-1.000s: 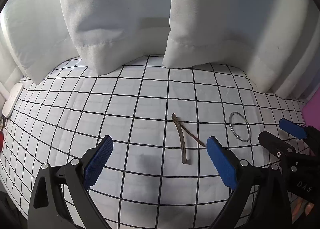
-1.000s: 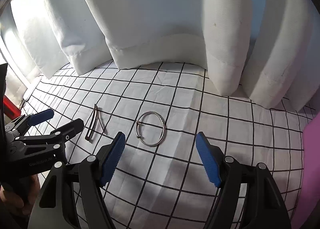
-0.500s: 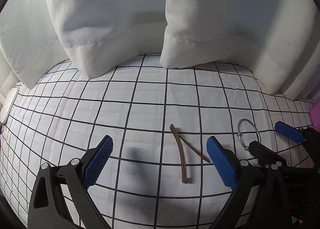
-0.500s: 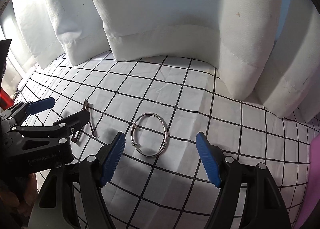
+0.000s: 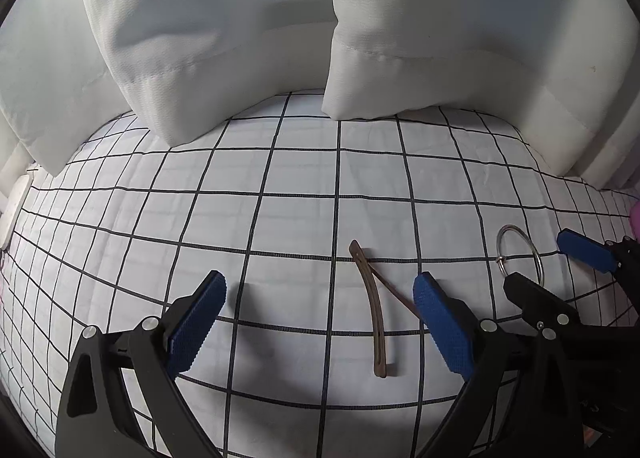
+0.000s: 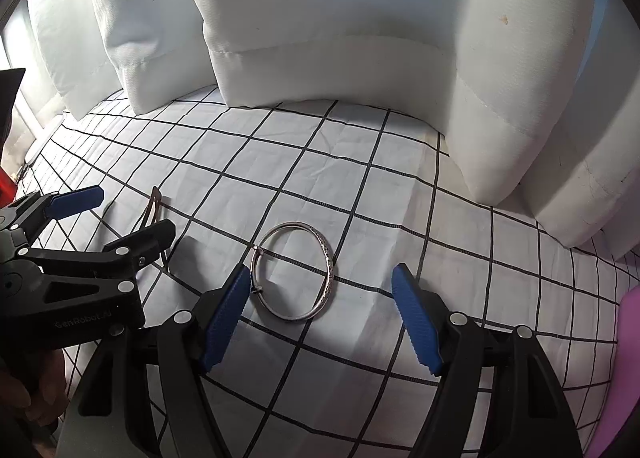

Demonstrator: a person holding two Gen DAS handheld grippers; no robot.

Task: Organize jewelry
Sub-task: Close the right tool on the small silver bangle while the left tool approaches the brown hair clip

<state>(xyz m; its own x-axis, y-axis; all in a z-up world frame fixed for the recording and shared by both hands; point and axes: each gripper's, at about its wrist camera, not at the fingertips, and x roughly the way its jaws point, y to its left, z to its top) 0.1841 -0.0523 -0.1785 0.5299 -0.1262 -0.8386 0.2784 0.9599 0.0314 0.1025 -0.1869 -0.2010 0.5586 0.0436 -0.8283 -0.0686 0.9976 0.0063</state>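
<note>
A brown hair clip point(image 5: 374, 318) lies on the white grid-patterned cloth point(image 5: 280, 218), between my left gripper's fingers and nearer the right one. My left gripper point(image 5: 320, 322) is open and empty, low over the cloth. A silver bangle point(image 6: 294, 272) lies flat on the cloth, just ahead of my right gripper point(image 6: 320, 318), which is open and empty. The bangle touches or nearly touches the left pad point(image 6: 224, 318). The bangle also shows in the left wrist view point(image 5: 520, 254), and the clip in the right wrist view point(image 6: 154, 206), partly hidden by the left gripper point(image 6: 120, 218).
White curtain folds point(image 5: 360, 38) hang down to the cloth along the back. A pink object point(image 6: 628, 358) sits at the far right edge. A red object point(image 6: 6, 186) shows at the far left edge.
Both grippers have moved forward and down toward the cloth. The clip and the bangle now sit closer, between or just ahead of the open fingers. Neither object has moved.
</note>
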